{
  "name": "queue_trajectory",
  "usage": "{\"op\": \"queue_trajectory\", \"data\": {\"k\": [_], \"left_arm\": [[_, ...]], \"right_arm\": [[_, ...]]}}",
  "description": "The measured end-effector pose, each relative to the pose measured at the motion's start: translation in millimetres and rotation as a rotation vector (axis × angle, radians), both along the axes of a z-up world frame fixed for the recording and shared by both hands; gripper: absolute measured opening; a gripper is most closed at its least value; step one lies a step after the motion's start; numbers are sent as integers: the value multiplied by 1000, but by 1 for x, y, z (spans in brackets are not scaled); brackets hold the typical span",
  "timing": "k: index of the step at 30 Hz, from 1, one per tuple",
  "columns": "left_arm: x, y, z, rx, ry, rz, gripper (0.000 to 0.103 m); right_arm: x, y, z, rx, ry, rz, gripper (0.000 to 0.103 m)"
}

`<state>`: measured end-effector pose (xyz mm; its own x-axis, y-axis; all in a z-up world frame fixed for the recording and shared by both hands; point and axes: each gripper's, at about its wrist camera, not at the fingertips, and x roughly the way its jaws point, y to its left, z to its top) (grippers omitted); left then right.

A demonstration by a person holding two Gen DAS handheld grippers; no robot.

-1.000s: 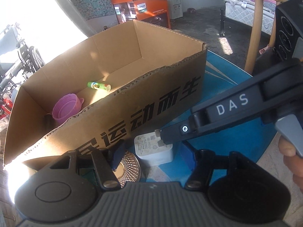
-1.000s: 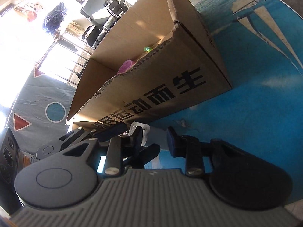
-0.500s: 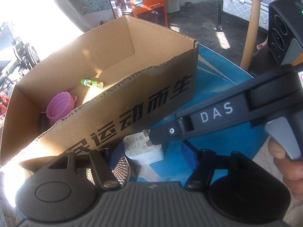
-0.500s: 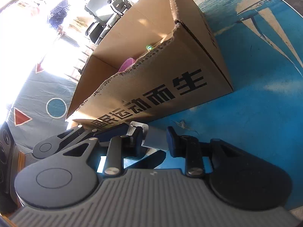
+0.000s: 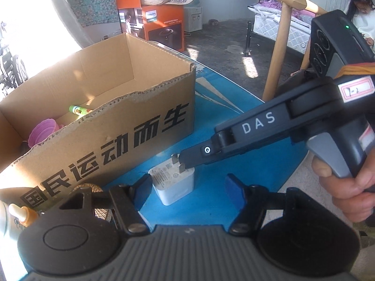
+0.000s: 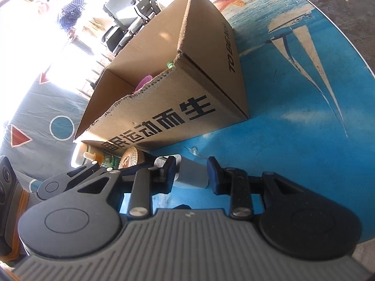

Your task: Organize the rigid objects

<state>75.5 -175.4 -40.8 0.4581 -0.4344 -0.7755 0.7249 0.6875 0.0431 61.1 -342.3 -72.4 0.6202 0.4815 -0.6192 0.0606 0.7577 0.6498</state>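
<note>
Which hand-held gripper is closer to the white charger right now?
Right. The right hand-held gripper has its fingers on either side of the white charger, apparently not yet clamped; the left hand-held gripper sits open just short of it.

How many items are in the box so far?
2 show: a pink cup at the near left end of the box, and a green tube just beyond it on the floor. The front wall may hide more.

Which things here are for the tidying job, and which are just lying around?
For the job:
box
charger
pink cup and green tube, already in the box
right gripper, around the charger

Just lying about:
orange carton
wooden chair
bed
</note>
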Motion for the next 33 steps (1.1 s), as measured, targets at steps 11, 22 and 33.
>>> {"op": "queue_trajectory", "data": {"k": [11, 22, 33], "left_arm": [[7, -14, -12, 68, -43, 20, 64], [23, -11, -23, 45, -15, 67, 48], [19, 1, -19, 7, 37, 79, 46]], "right_arm": [[-3, -3, -1, 7, 5, -12, 29], [-3, -5, -2, 33, 15, -28, 29], [-5, -4, -4, 58, 31, -53, 29]]}}
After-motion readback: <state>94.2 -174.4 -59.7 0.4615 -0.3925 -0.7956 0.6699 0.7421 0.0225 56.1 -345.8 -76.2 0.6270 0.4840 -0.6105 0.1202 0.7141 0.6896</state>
